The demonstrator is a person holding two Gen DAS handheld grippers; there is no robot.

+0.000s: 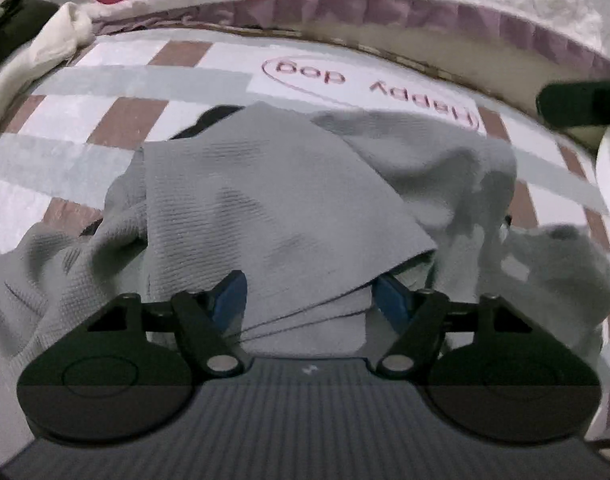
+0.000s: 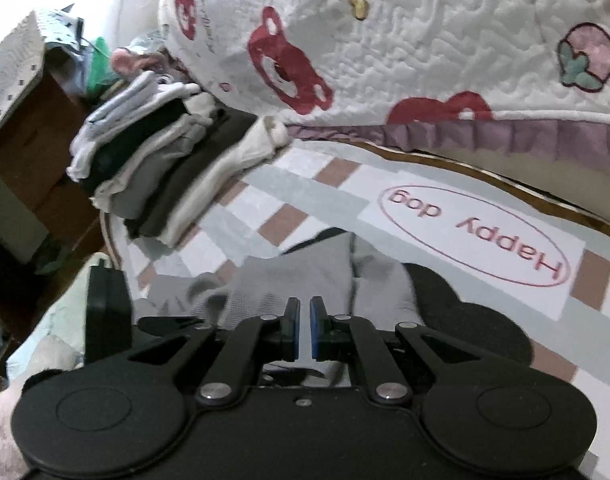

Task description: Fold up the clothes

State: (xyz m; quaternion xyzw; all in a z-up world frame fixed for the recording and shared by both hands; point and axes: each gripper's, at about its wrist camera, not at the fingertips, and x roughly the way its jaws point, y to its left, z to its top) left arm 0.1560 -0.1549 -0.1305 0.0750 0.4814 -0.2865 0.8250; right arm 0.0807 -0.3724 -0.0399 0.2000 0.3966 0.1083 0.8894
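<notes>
A grey waffle-knit garment (image 1: pixel 289 200) lies crumpled on the checked "Happy dog" mat (image 1: pixel 145 80). One folded flap of it drapes over my left gripper (image 1: pixel 311 294). That gripper's blue pads (image 1: pixel 231 296) stand wide apart with layers of the cloth lying loosely between them, and the flap hides the fingertips. In the right wrist view the same grey garment (image 2: pixel 305 272) lies just beyond and below my right gripper (image 2: pixel 303 306). Its blue pads are almost touching, and I see nothing in the thin gap between them. A black part (image 1: pixel 577 104) at the right edge of the left wrist view looks like the right gripper.
A stack of folded clothes (image 2: pixel 157 160) in white, grey and black sits at the mat's far left, its white edge (image 1: pixel 57 44) also in the left view. A white quilt with red bears (image 2: pixel 385 40) and a purple frill rises behind the mat (image 2: pixel 289 220). A dark item (image 1: pixel 215 118) peeks from under the garment.
</notes>
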